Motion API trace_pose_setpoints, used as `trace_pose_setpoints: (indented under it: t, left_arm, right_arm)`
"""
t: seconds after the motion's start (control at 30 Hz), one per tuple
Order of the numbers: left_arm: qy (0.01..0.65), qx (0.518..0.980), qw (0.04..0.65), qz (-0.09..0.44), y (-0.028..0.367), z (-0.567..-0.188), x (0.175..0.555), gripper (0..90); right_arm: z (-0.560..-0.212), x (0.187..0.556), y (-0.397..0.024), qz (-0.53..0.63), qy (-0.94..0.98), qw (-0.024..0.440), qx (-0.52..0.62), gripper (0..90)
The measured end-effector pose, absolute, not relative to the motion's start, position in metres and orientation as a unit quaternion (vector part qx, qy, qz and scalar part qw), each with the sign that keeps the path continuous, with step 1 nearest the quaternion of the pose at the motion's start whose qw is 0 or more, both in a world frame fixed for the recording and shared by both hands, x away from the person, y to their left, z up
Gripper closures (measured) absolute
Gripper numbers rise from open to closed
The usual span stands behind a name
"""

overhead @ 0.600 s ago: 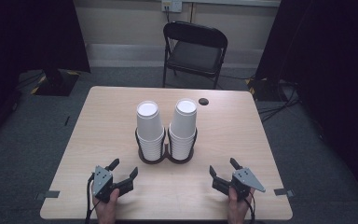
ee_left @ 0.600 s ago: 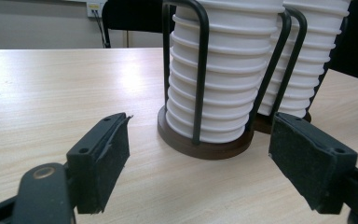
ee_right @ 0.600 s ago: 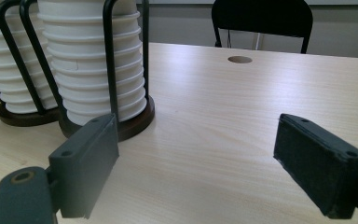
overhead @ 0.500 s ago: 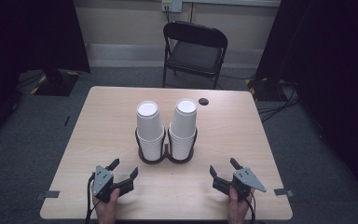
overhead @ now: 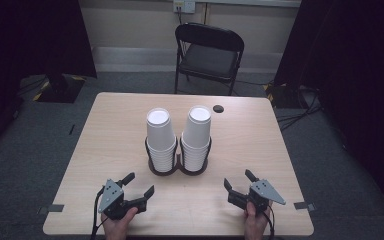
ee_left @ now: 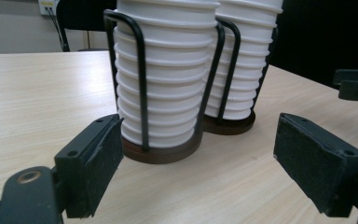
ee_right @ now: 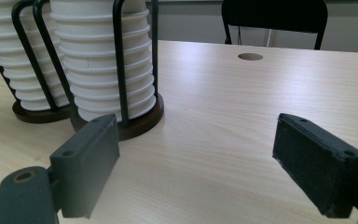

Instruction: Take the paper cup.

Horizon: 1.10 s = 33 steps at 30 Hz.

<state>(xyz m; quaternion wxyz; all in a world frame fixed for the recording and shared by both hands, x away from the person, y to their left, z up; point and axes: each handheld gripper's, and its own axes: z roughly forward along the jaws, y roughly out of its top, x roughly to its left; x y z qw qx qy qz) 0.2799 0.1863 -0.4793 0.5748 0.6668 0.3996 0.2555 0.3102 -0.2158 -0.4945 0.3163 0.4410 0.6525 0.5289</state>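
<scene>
While both hands rest near table (overhead: 105, 130) edge: left claw (overhead: 139, 184) + right claw (overhead: 237, 180) released, nothing between jaws; two stacks white paper cups (overhead: 161, 135) in black wire holder (overhead: 178, 167) ahead, untouched.

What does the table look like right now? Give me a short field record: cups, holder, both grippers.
cups: two stacks of white paper cups, left stack, right stack, upside down
holder: black wire double rack, mid-table, one stack per ring
left gripper: open, nothing held, short of the rack
right gripper: open, nothing held
table: light wood, small dark hole at far side
</scene>
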Motion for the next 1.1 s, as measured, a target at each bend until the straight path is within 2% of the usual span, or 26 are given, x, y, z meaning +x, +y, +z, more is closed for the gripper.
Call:
trace_pose_setpoints:
  t: [0.5,1.1]
  left_arm:
    - [0.363,0.683,0.576,0.263,0.159,-0.448,0.283,18.2]
    - [0.292,0.712,0.595,0.233,0.117,-0.413,0.305,19.4]
  right_arm:
    - [-0.494,0.312,-0.216,0.527,0.653,0.313,0.446,13.9]
    - [-0.494,0.311,-0.213,0.518,0.657,0.321,0.444,14.1]
